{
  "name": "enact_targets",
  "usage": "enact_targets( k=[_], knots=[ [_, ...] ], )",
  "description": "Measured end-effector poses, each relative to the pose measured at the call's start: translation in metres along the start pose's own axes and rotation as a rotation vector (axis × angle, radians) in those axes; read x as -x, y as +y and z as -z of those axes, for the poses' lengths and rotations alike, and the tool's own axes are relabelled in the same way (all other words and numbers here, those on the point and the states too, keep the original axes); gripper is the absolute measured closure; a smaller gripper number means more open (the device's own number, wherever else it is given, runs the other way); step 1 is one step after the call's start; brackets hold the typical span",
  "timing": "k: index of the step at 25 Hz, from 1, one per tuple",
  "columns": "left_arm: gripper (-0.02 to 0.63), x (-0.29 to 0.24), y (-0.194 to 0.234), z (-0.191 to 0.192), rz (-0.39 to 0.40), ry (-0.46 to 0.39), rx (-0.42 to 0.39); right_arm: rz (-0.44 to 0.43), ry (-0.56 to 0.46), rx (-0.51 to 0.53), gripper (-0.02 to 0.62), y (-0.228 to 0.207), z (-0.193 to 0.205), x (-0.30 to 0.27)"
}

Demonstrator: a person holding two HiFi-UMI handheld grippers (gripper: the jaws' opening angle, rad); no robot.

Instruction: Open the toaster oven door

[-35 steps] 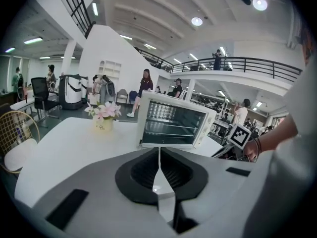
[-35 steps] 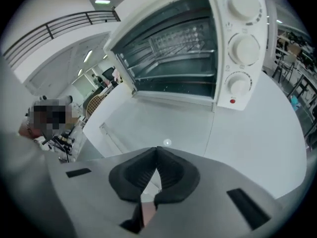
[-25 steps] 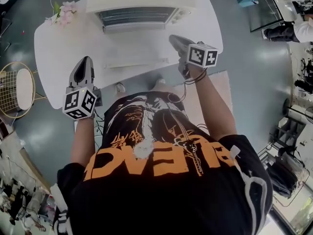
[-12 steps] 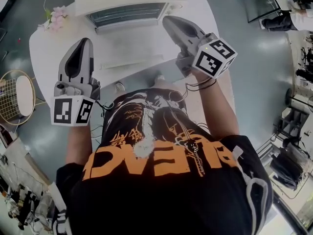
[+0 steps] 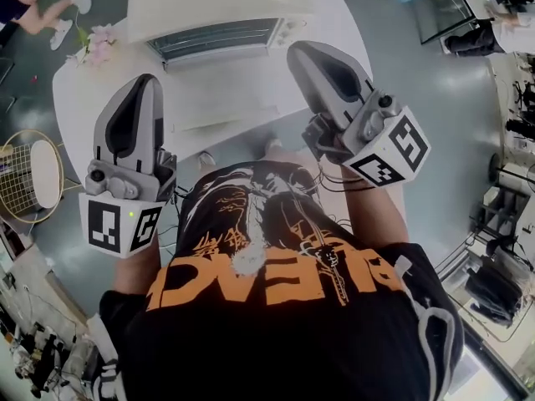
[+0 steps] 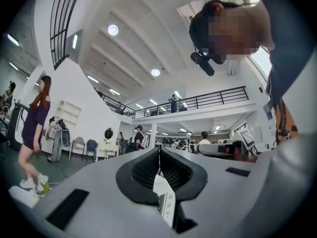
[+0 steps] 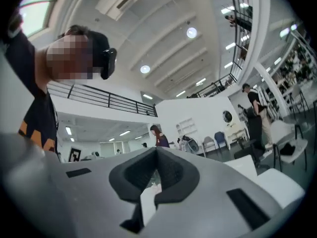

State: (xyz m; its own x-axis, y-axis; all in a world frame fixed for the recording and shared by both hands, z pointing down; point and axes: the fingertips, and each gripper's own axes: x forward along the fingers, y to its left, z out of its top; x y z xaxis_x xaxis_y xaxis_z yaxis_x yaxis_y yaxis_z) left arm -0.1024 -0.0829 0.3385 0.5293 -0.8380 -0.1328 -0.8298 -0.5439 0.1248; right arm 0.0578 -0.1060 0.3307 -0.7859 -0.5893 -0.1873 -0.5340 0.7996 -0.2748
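Observation:
A white toaster oven [image 5: 219, 2] stands at the far side of the white table [image 5: 209, 90], its glass door [image 5: 219, 38] facing me and closed, knobs to its right. Both grippers are held high off the table, close to my head, well short of the oven. In the head view my left gripper [image 5: 149, 82] sits at the left and my right gripper [image 5: 298, 50] at the right. Each gripper view looks up at the ceiling and hall. The left gripper's [image 6: 159, 148] jaws meet with nothing held. My right gripper [image 7: 156, 150] is likewise shut and empty.
Pink flowers [image 5: 94, 44] lie on the table's far left corner. A round wire stool [image 5: 29, 161] stands on the floor at the left. A person's legs [image 5: 46, 7] show at the top left, and other people stand about the hall.
Both grippers have risen from near the table's front edge towards my head and tilted upward. Legs have come into view at the top left.

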Motion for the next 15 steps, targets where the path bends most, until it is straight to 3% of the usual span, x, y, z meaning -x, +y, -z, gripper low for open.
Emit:
enact_targets(
  k=[4,6,15],
  knots=[
    [0.58,-0.001,-0.015,-0.018,0.034,-0.031,-0.009,0.023,0.006,0.238,0.581,0.026,-0.018,0.0],
    [0.58,-0.003,-0.021,-0.021,0.047,-0.023,-0.001,0.029,0.021,0.294,0.581,0.032,-0.019,-0.003],
    [0.58,-0.007,-0.015,-0.01,-0.002,0.033,-0.035,0.051,0.083,0.301,0.581,0.029,-0.004,-0.009]
  ],
)
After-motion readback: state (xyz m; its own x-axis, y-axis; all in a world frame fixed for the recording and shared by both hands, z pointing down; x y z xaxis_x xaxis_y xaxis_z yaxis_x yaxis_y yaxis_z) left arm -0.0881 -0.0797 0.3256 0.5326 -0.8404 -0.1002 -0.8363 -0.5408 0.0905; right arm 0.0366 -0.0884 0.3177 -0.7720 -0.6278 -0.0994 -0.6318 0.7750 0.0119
